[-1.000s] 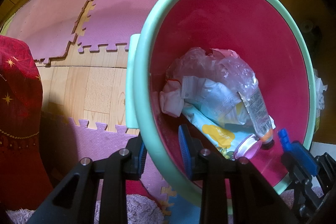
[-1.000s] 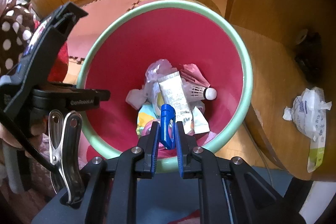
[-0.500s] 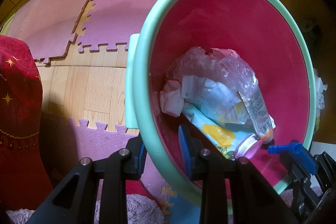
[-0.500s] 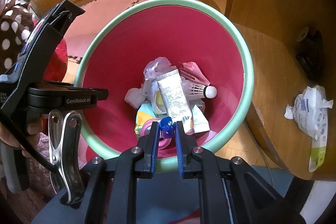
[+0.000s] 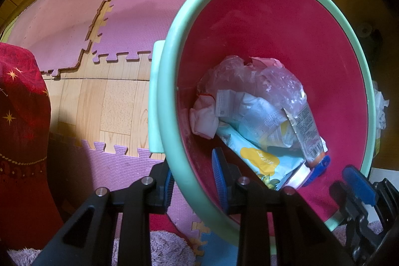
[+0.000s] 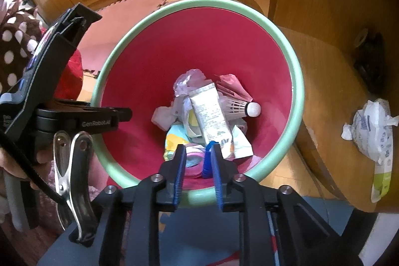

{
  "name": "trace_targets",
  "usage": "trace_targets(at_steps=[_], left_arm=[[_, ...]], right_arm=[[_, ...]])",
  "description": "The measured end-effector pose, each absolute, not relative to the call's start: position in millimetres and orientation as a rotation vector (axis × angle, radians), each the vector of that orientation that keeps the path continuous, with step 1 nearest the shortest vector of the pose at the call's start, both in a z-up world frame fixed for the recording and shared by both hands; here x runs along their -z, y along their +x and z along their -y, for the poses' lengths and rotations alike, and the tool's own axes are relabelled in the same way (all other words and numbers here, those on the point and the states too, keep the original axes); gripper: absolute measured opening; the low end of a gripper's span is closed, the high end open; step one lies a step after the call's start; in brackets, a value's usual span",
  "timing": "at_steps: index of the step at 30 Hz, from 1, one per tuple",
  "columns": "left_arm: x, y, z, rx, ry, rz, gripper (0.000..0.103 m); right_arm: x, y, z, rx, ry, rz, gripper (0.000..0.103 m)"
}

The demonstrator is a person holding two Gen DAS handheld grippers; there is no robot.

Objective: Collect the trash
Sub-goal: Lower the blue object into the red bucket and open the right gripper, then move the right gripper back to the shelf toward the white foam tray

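Two grippers at one red bin (image 5: 286, 24): left gripper (image 5: 194, 181) clamped on the mint-green rim, one pad inside, one outside. Right gripper (image 6: 198, 166) over the bin mouth, jaws spreading, nothing pinched. Blue clip (image 5: 318, 167) down among wrappers. Crumpled wipes pack (image 6: 371, 131) out on the wooden surface (image 6: 331, 81).

red bin (image 6: 199, 46) with mint rim, tilted, holds wrappers, a shuttlecock (image 6: 239, 107) and a blue cap (image 5: 320, 166).
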State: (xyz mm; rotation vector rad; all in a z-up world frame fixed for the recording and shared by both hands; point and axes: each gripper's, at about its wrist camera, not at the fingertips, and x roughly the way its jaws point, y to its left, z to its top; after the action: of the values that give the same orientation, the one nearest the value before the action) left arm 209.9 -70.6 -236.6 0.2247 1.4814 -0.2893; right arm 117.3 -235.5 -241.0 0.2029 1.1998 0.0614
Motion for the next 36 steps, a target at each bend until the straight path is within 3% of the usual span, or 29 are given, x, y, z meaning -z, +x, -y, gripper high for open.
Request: trace_targets(at_steps=[3, 14, 36], left_arm=[[236.6, 209.8, 70.7, 0.289, 0.225, -1.481, 0.030], [236.7, 209.4, 71.2, 0.288, 0.226, -1.481, 0.030], [235.9, 208.2, 70.2, 0.287, 0.226, -1.479, 0.030]], right_arm=[[239.1, 116.7, 232.4, -0.066, 0.192, -1.192, 0.035], [220.3, 110.5, 235.9, -0.063, 0.203, -1.139, 0.036], [127.7, 81.4, 237.0, -0.084, 0.206, -0.940, 0.036]])
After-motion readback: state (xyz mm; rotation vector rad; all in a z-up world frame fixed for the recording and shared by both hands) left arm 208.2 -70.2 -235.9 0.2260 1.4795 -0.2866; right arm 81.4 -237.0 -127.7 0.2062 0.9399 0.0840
